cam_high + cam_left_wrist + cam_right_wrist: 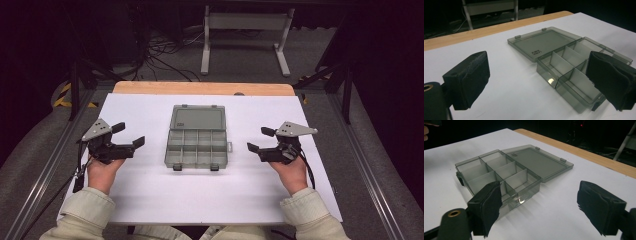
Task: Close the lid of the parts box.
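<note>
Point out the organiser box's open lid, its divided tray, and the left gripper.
lid (198,120), high view, middle of the flat panel lying open.
divided tray (197,148), high view, a central divider wall.
left gripper (129,135), high view, midway between its open fingertips.

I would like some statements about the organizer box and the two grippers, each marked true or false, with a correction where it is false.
1. The lid of the organizer box lies open and flat on the table. True.
2. The left gripper holds the box by its edge. False: its jaws are open and it is beside the box, apart from it.
3. The compartments of the box hold small screws. False: they look empty.
4. The right gripper has open jaws with nothing between them. True.
5. The box stands on a white sheet. True.
</note>
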`<act>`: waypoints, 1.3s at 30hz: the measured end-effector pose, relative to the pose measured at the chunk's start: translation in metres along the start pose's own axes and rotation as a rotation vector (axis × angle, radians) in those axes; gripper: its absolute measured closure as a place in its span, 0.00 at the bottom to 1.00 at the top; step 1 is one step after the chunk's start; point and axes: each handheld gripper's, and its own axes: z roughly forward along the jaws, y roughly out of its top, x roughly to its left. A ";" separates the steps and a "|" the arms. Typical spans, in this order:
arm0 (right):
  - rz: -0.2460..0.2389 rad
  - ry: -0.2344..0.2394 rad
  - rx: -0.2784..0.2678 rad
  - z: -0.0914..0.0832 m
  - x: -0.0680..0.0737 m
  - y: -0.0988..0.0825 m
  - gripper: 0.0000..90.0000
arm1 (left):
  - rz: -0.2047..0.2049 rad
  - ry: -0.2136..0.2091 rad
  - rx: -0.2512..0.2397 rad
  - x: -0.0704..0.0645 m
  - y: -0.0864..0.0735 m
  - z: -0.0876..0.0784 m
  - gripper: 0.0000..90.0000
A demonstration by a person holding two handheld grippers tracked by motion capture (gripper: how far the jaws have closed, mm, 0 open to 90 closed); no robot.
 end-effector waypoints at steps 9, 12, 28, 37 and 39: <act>-0.009 -0.012 0.047 0.016 -0.004 0.020 0.25 | 0.020 -0.007 0.016 0.004 0.012 0.016 0.09; -0.011 -0.014 0.063 0.026 -0.006 0.025 0.26 | 0.019 -0.005 0.008 0.007 0.015 0.020 0.10; -0.035 -0.029 0.096 0.067 -0.019 0.050 0.27 | 0.040 -0.029 0.058 0.015 0.028 0.048 0.10; -0.034 -0.035 0.107 0.084 -0.024 0.053 0.27 | 0.049 -0.031 0.080 0.017 0.031 0.066 0.11; -0.037 -0.037 0.113 0.086 -0.025 0.053 0.27 | 0.051 -0.035 0.077 0.018 0.032 0.069 0.11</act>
